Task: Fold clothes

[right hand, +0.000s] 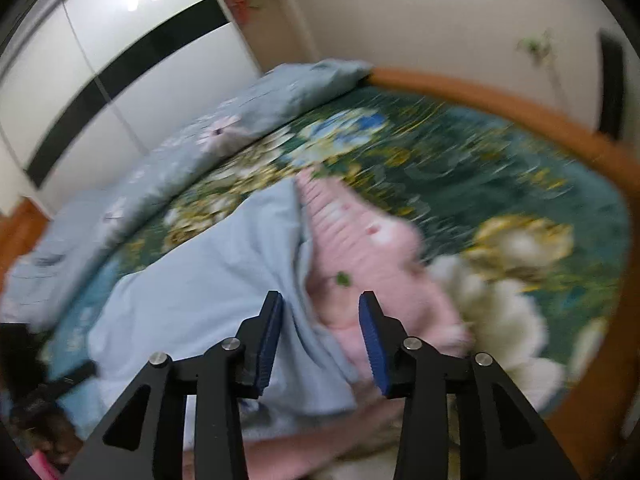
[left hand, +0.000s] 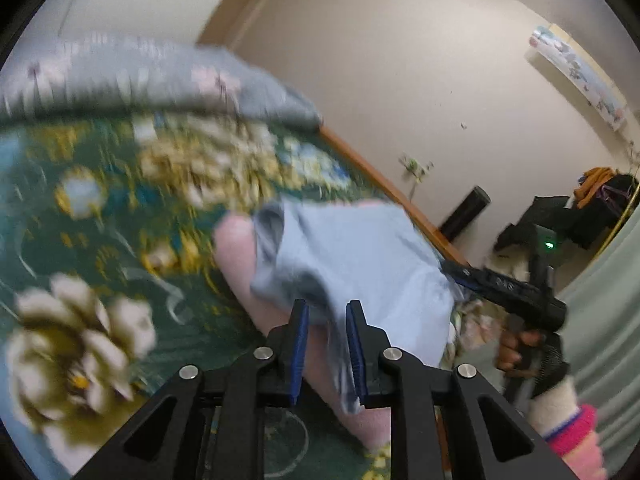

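**Still mid-fold: two garments heaped on a flowered bed**

Seen through heavy motion blur in both wrist views. Light blue garment (left hand: 352,248) bunched on top of a pink garment (left hand: 236,264), both lying on the bed (left hand: 80,208) with its dark green flowered cover. Grey-blue quilt (left hand: 160,76) piled along the far side of that cover; orange wooden bed frame (right hand: 500,100) curving round the edge by the wall.

Left claw (left hand: 327,344) partly open, blue pads a narrow gap apart, with a fold of the blue cloth hanging down between them. Cannot tell whether the pads actually pinch that fold or merely straddle it.

Right claw (right hand: 322,340) spread wider, blue pads clearly apart. Between them, the seam where blue cloth (right hand: 208,280) overlaps pink knit (right hand: 360,248); nothing clamped, fabric lying loose below the fingers.

From the left wrist view, right claw (left hand: 452,270) also visible from the side, reaching into the far edge of the blue garment, held by a hand (left hand: 516,350) in a pink-cuffed sleeve (left hand: 572,424).

Behind: white wardrobe doors (right hand: 120,60) with a dark band, pale wall, dark clothes heaped in the far corner (left hand: 592,200).
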Demonstrator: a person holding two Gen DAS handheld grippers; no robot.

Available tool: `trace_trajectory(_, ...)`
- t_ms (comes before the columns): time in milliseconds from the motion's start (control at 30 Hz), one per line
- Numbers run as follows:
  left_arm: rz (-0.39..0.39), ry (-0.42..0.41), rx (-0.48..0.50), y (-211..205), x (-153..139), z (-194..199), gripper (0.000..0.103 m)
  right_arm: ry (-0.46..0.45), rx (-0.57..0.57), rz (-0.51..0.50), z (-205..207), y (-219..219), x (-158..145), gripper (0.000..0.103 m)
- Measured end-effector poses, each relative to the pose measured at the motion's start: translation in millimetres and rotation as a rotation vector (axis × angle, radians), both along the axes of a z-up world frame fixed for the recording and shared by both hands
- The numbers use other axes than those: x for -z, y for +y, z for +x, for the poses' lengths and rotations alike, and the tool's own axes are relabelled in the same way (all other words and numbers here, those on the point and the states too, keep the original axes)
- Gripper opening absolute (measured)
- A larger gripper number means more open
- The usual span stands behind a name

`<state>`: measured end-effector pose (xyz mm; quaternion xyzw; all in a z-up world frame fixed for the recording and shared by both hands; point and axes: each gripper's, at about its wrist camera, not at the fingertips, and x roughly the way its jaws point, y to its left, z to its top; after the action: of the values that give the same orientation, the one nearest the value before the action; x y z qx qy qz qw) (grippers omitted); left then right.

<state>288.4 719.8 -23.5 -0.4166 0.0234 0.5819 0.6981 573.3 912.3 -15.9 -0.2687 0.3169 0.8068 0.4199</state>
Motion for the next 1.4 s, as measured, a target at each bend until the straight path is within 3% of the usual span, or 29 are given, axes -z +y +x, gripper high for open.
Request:
trace_trajectory(67,0.038,0.048,-0.024,-6.4,-12.4,-0.7,0.022,-0.061,0.046,0.062,-0.7,-13.5,-15.3,0.041)
trace_trajectory(133,0.051,0.074,0.017,-2.9,-16.7,13.9,0.023,-0.044,0.015,0.093,-7.1,-28.7,-21.7,0.041)
trace_trajectory(267,-0.024,0.126,0.076,10.3,3.4,37.1,0.023,-0.010,-0.094,0.087,-26.5,-53.4,-9.7,0.043)
trace_trajectory(367,-0.088,0.140,0.105,17.3,23.6,46.4,0.023,-0.082,-0.092,0.043,-35.0,-53.1,18.6,0.043)
trace_trajectory(433,-0.079,0.153,0.120,14.3,24.8,47.2,0.023,-0.044,-0.065,0.017,-29.5,-53.9,28.8,0.043)
trace_trajectory(600,-0.055,0.171,0.115,-14.3,18.2,41.3,0.024,0.165,0.073,0.075,-13.5,-102.6,29.2,0.043)
trace_trajectory(700,-0.065,0.233,0.097,-38.2,21.1,38.9,0.038,0.236,0.101,0.098,-20.6,-144.1,37.4,0.044)
trace_trajectory(767,-0.068,0.288,0.071,-55.4,26.7,38.3,0.046,0.172,0.133,0.105,-35.2,-168.1,46.0,0.054)
trace_trajectory(900,-0.103,0.329,0.025,-83.9,39.1,32.5,0.066,0.066,0.165,0.066,-60.6,-197.3,59.9,0.055)
trace_trajectory(1033,-0.122,0.337,-0.023,-106.0,42.3,22.2,0.082,0.040,0.219,0.044,-71.1,-219.7,61.4,0.083)
trace_trajectory(1133,-0.126,0.335,-0.035,-119.7,42.4,13.5,0.093,0.017,0.233,0.055,-76.4,-232.2,58.3,0.086)
trace_trajectory(1200,-0.124,0.345,-0.042,-128.2,41.4,10.6,0.103,0.009,0.228,0.054,-79.1,-242.5,56.9,0.095)
trace_trajectory(1267,-0.117,0.362,-0.077,-137.2,40.4,5.6,0.103,0.006,0.220,0.062,-78.6,-255.7,57.7,0.102)
trace_trajectory(1400,-0.103,0.371,-0.135,-151.6,40.4,-3.1,0.103,-0.018,0.226,0.056,-84.2,-268.3,56.3,0.103)
